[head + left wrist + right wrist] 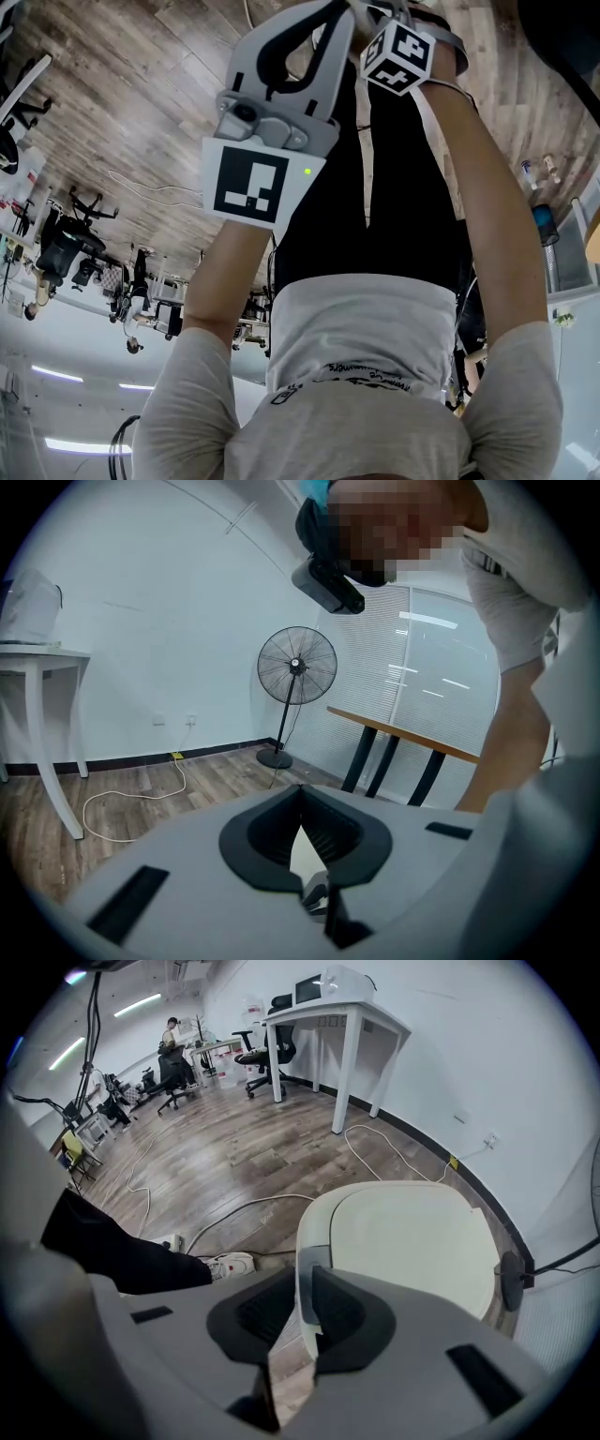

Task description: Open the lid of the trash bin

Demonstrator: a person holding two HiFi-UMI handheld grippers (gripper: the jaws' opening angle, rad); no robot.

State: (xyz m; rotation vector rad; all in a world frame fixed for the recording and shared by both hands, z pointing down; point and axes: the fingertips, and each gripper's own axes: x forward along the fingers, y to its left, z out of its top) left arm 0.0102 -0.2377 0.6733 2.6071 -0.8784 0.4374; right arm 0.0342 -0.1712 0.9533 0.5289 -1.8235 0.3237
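No legible text. Small print line on shirt hem (361, 377), lower centre of head view, inverted and too fine to read.

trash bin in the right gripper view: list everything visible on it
The trash bin is cream-white and looks like smooth plastic. Its flat, rounded-rectangular lid lies closed inside a raised rim. A narrow grey tab sits on the near edge. The bin stands upright on the wooden floor near the white wall. The right hand-held gripper hovers over the near edge with its jaws slightly apart, and the tab shows in the gap. Whether they touch can't be told.
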